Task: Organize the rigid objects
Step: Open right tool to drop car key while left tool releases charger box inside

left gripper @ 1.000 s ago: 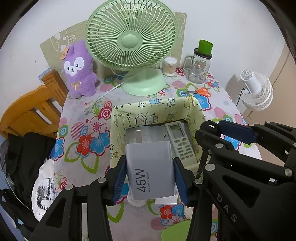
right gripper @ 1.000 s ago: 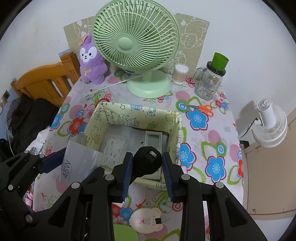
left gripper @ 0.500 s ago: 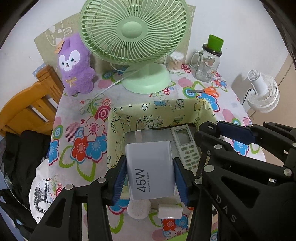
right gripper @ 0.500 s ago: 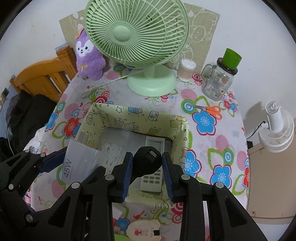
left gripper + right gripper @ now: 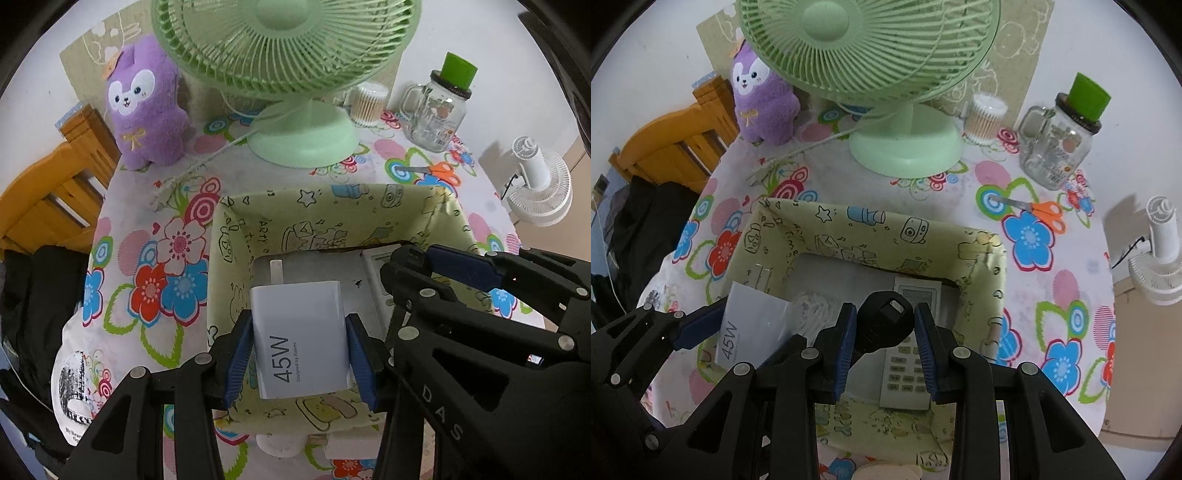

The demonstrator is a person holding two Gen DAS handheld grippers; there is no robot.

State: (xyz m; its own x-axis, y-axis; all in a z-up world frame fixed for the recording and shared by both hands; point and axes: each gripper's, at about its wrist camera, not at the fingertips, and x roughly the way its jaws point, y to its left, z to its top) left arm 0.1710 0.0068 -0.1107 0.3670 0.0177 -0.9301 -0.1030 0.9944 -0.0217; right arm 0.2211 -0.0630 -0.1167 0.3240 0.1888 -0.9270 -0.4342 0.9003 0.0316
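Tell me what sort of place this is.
Most likely a room in a home: a table under a floral tablecloth, with a green desk fan, a purple plush toy and a wooden chair beside it.

Both grippers, L (image 5: 299, 354) & R (image 5: 884, 343), angled steeply down, fingers clamped.

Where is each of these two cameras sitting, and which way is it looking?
Left wrist view: sits on the left gripper, looking steeply down into the yellow box; its fingers clamp a white charger, the right gripper alongside.
Right wrist view: sits on the right gripper, same downward aim, clamping a black plug.
Both show the box, green fan and remote.
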